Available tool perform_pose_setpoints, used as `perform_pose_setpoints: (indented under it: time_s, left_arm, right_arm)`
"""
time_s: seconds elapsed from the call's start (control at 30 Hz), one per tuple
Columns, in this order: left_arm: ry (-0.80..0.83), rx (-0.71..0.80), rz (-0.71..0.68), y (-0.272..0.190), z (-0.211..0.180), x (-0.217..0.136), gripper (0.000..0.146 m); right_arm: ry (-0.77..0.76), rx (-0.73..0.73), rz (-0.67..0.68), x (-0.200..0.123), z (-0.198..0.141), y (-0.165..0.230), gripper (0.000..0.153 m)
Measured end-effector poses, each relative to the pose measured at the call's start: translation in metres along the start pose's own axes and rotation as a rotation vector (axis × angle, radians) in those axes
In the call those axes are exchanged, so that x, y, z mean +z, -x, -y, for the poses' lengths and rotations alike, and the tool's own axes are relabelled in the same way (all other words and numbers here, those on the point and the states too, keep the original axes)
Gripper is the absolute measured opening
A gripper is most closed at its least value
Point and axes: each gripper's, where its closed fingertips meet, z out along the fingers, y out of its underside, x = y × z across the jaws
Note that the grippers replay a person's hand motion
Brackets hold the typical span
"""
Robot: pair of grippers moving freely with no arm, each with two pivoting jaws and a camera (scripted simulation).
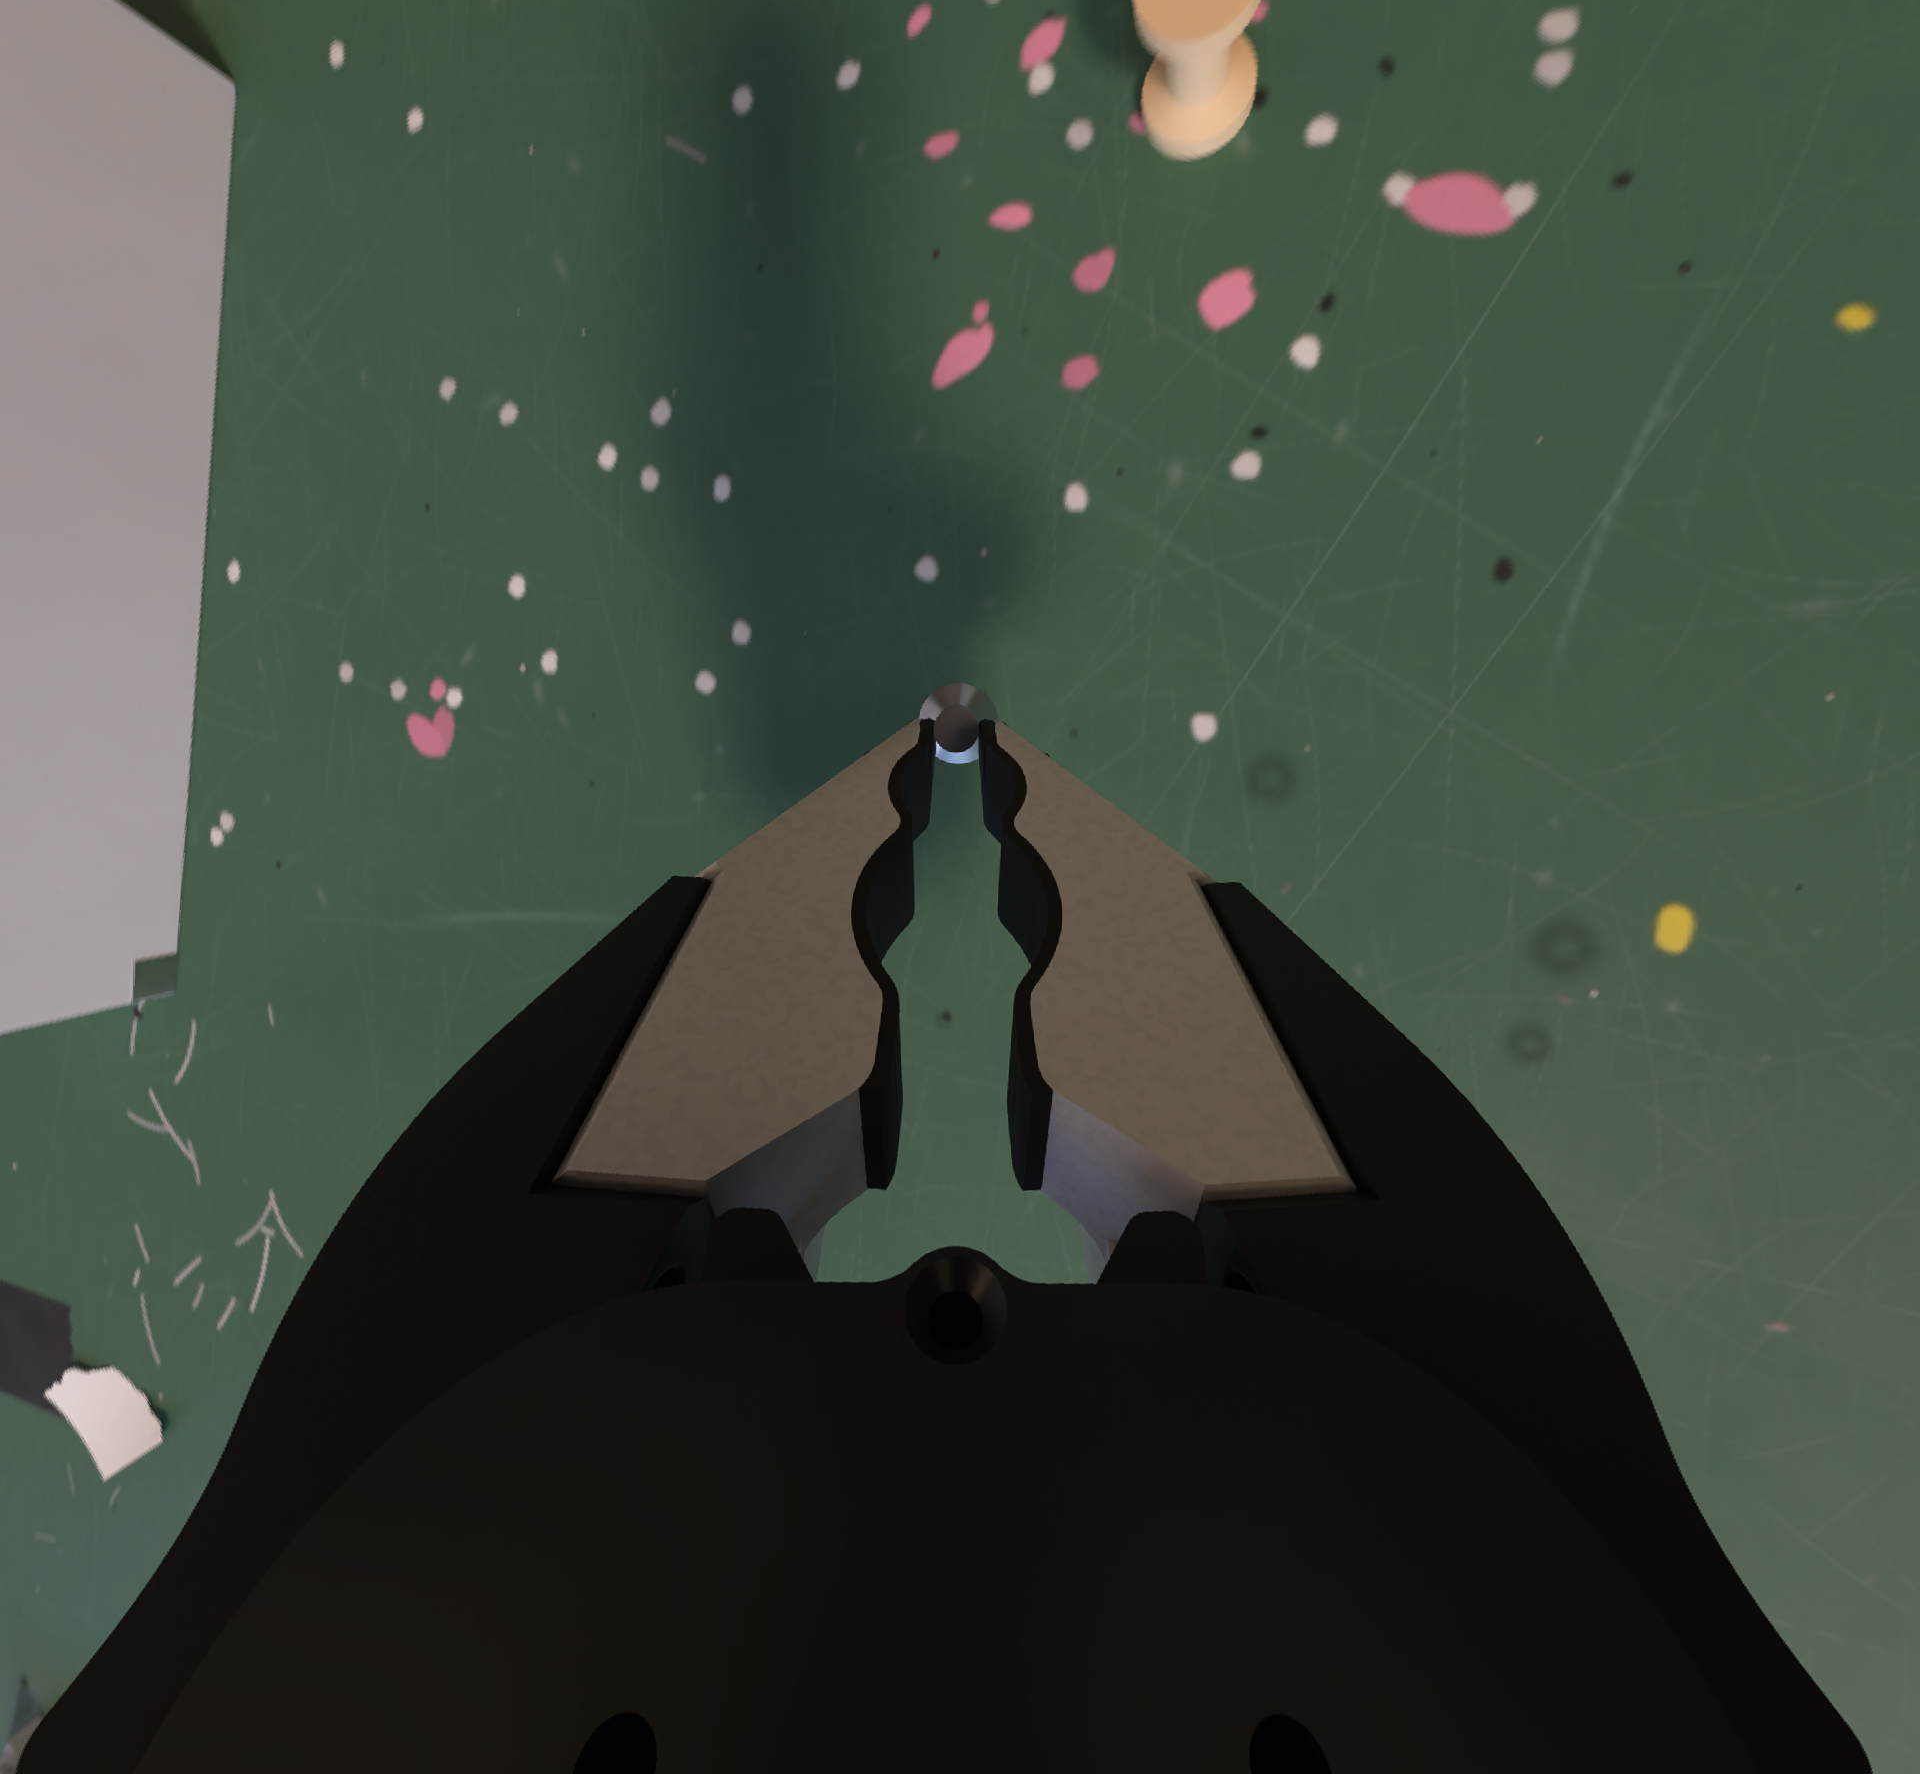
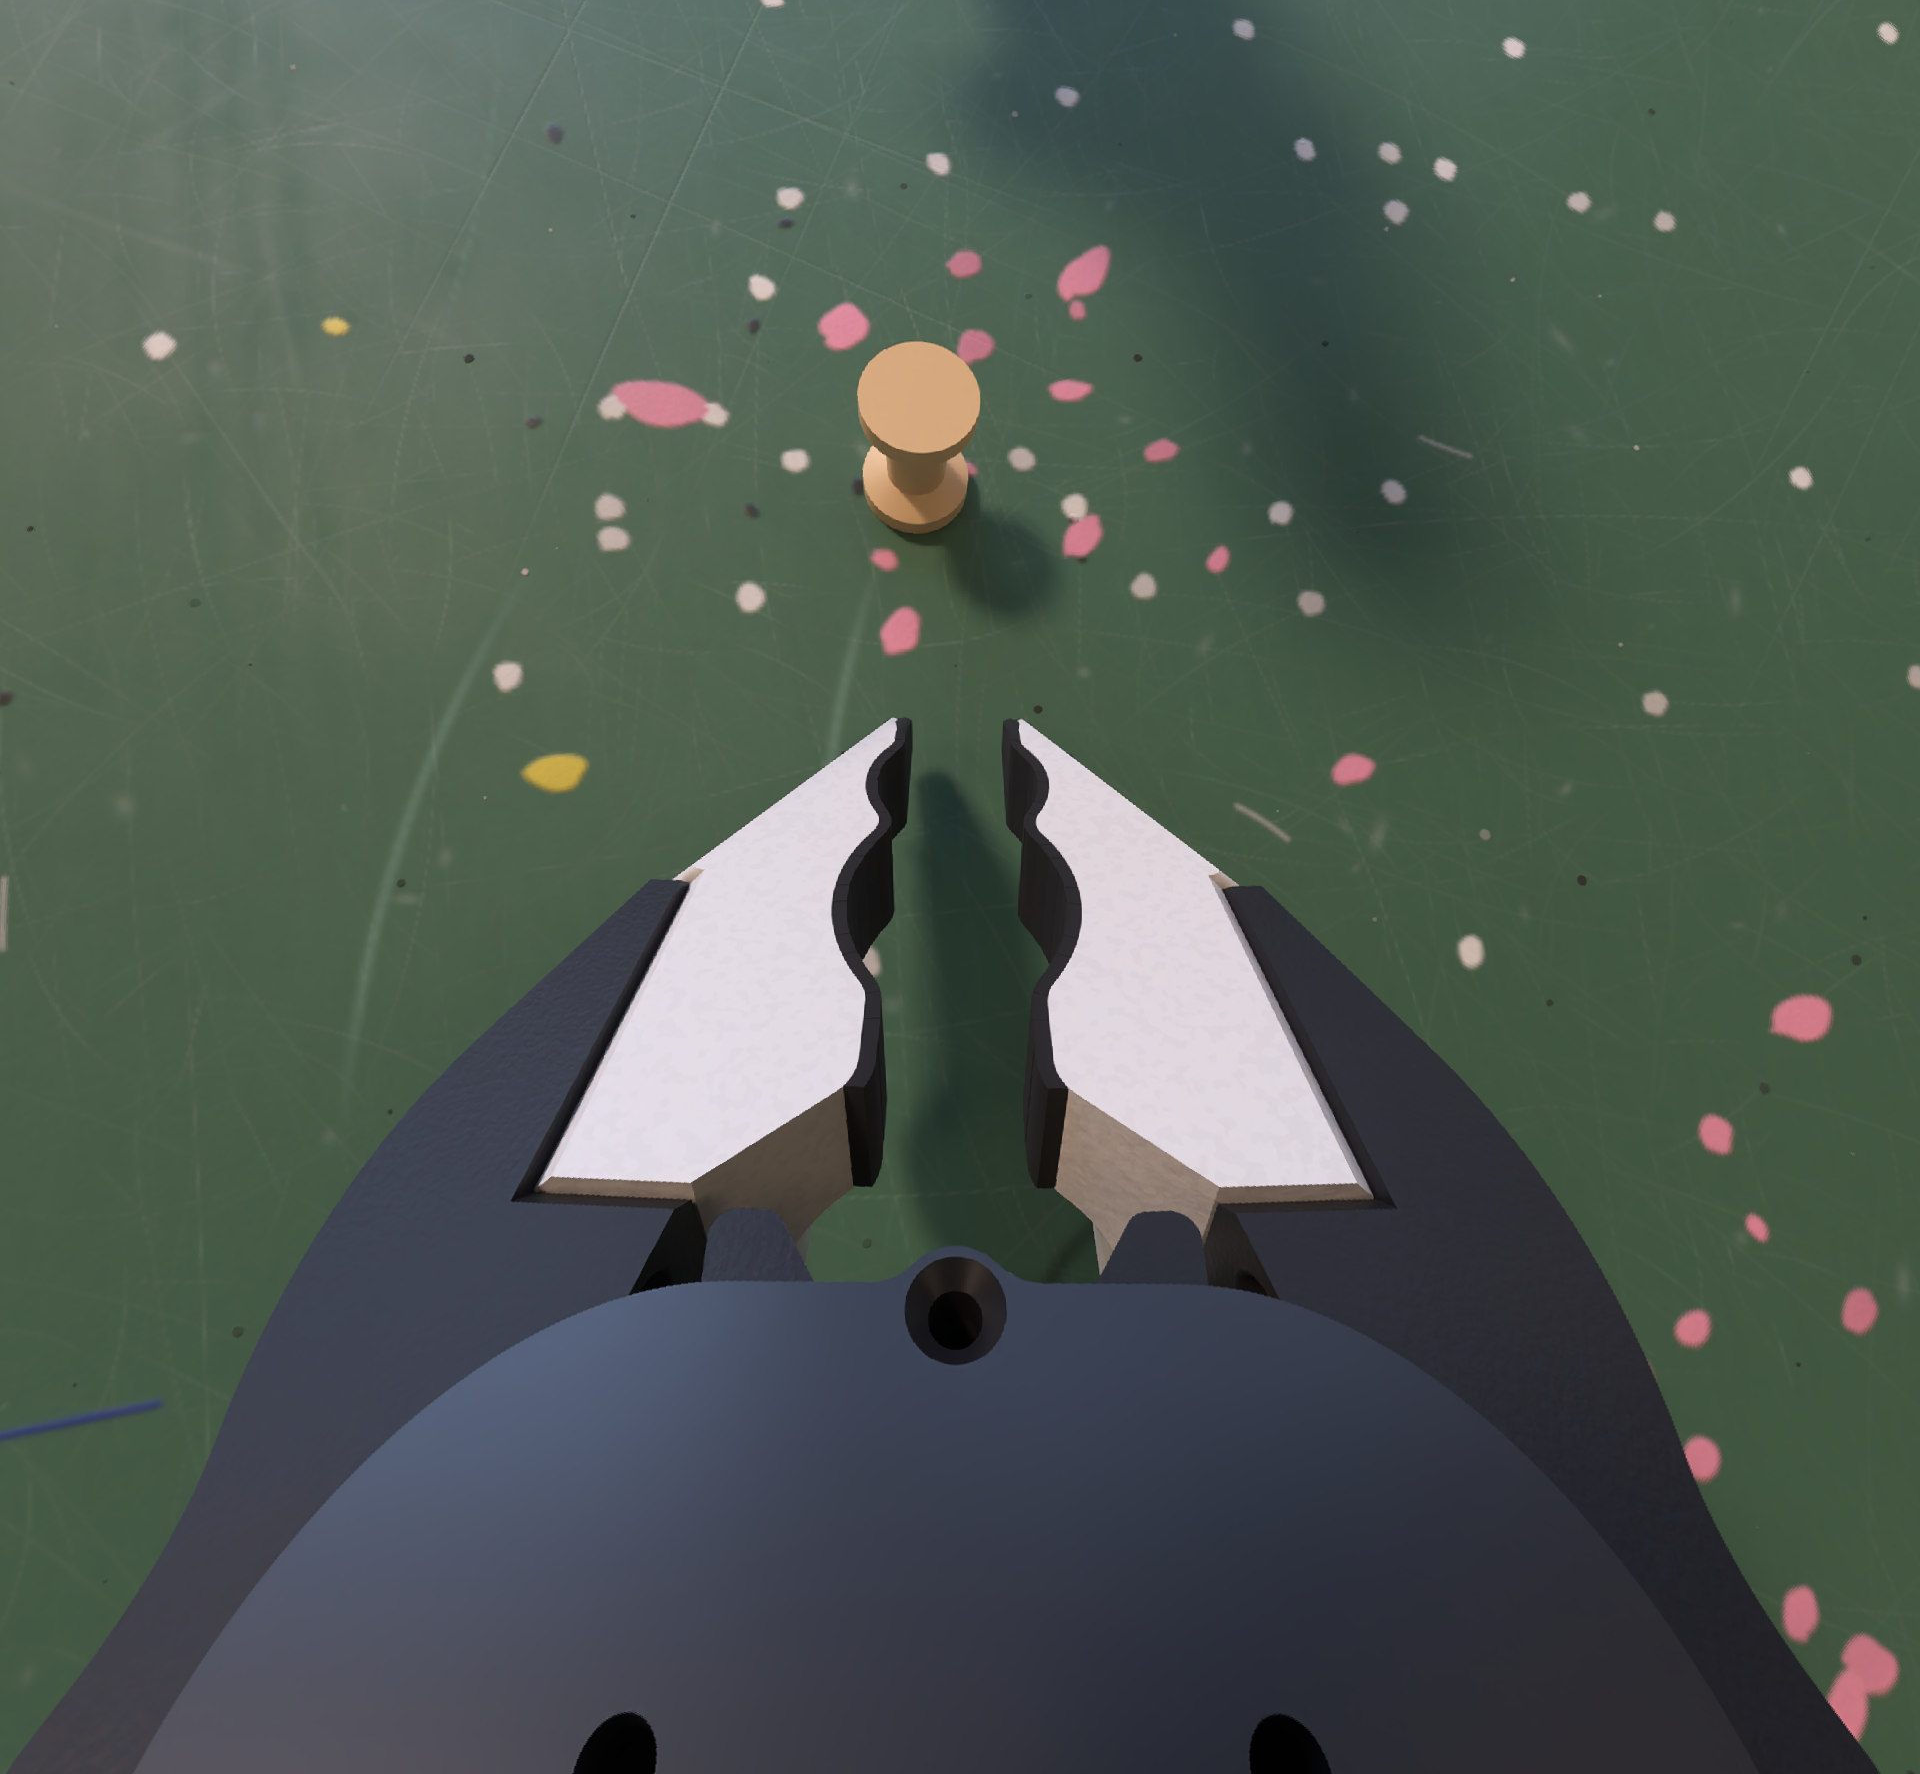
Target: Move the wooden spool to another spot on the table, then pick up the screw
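The wooden spool (image 1: 1197, 31) stands upright on the green table, far ahead and right of my left gripper; it also shows in the right wrist view (image 2: 916, 436), ahead of my right gripper with a gap between. My left gripper (image 1: 956, 737) is shut on the small silver screw (image 1: 956, 722), which sits between its fingertips with its round head showing just past them, above the table. My right gripper (image 2: 956, 737) is open and empty, its tips apart over the table.
A grey-white block (image 1: 99, 529) stands at the left edge of the left wrist view. A white scrap (image 1: 104, 1418) lies at the lower left. The green table (image 2: 312, 581) is spotted with pink, white and yellow paint flecks.
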Motion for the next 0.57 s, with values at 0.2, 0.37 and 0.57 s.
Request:
perform_pose_setpoints:
  time_s: [0.2, 0.37, 0.57]
  left_arm:
    - [-0.034, 0.04, -0.029, -0.009, 0.023, 0.009, 0.008]
    - [-0.06, 0.054, -0.048, -0.018, 0.042, 0.017, 0.008]
    - [-0.125, 0.022, -0.08, -0.035, 0.075, 0.029, 0.008]
  right_arm:
    - [0.019, 0.0, 0.009, -0.002, -0.002, 0.002, 0.017]
    - [0.017, -0.001, -0.008, -0.003, -0.002, 0.0, 0.019]
    - [-0.012, -0.004, -0.023, -0.004, 0.002, 0.002, 0.02]
